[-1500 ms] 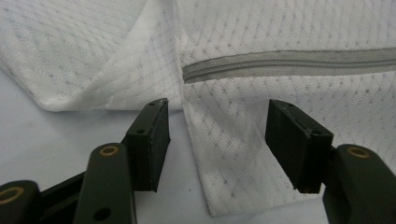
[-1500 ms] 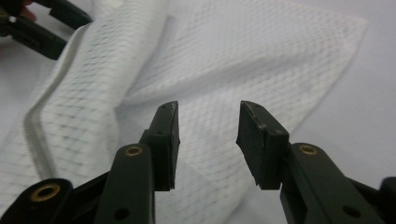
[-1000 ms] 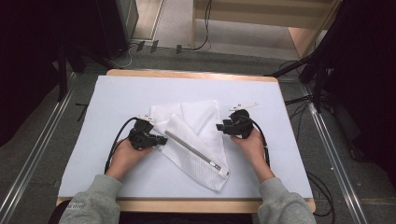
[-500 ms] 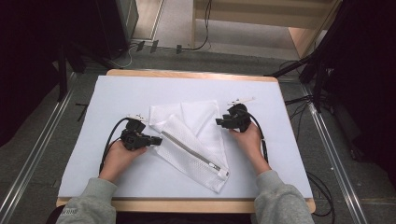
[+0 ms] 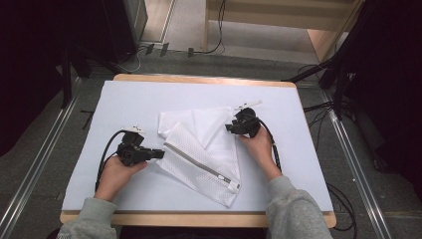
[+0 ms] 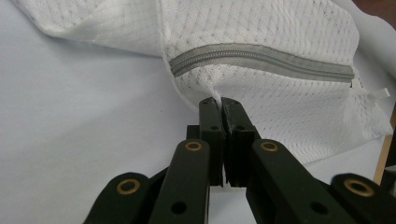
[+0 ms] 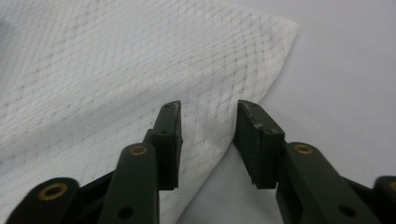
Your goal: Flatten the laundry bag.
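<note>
White mesh bag (image 5: 201, 149) lies mid-table (image 5: 149, 99). My left claw (image 6: 220, 100) pinches its edge below the zipper (image 6: 261, 63), seen close up. My right claw (image 7: 208, 114), just closing, gapes over a corner.

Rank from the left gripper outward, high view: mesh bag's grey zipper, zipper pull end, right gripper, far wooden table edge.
From the left gripper, shut on the mesh bag:
1. Grey zipper, near end just right of the jaws.
2. Zipper pull end, lower right on the bag.
3. Right gripper, at the bag's upper right edge; close to item 2, hard to separate.
4. Far wooden table edge, top.
</note>
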A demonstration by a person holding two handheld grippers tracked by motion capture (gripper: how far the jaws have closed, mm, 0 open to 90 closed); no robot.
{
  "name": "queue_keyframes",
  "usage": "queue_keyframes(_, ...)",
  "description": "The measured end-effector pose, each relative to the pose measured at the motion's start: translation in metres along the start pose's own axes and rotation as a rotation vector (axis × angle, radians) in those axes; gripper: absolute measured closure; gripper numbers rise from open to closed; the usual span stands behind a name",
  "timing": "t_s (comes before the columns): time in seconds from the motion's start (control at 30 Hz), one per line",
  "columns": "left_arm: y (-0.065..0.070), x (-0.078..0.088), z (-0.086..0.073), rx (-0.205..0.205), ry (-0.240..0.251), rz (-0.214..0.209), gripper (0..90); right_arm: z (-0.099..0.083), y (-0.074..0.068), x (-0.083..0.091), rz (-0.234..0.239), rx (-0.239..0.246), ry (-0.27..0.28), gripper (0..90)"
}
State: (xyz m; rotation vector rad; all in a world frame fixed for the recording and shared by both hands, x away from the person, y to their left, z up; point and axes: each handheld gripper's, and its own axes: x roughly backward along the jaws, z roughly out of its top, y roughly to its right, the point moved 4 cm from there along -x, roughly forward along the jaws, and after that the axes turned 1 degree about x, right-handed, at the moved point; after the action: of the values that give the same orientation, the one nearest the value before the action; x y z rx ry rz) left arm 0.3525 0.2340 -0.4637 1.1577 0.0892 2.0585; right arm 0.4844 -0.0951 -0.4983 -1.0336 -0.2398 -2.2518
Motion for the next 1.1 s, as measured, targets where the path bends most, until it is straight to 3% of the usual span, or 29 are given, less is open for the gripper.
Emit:
queue_keyframes(0.1,-0.001,0.002,-0.002,0.010,0.002,0.007,89.1,0.002,0.000,-0.001,-0.019,0.007,-0.014,79.9)
queue_keyframes(0.27,-0.001,0.003,-0.004,0.010,0.002,0.016,89.1,0.005,0.007,-0.003,0.015,-0.041,-0.014,88.6)
queue_keyframes(0.77,-0.003,0.004,-0.006,0.001,-0.013,0.032,88.9,0.005,0.038,0.017,-0.021,-0.127,0.031,89.4)
queue_keyframes(1.1,-0.009,0.003,-0.010,0.006,-0.036,0.075,88.6,0.003,0.065,0.028,-0.048,-0.192,0.054,89.5)
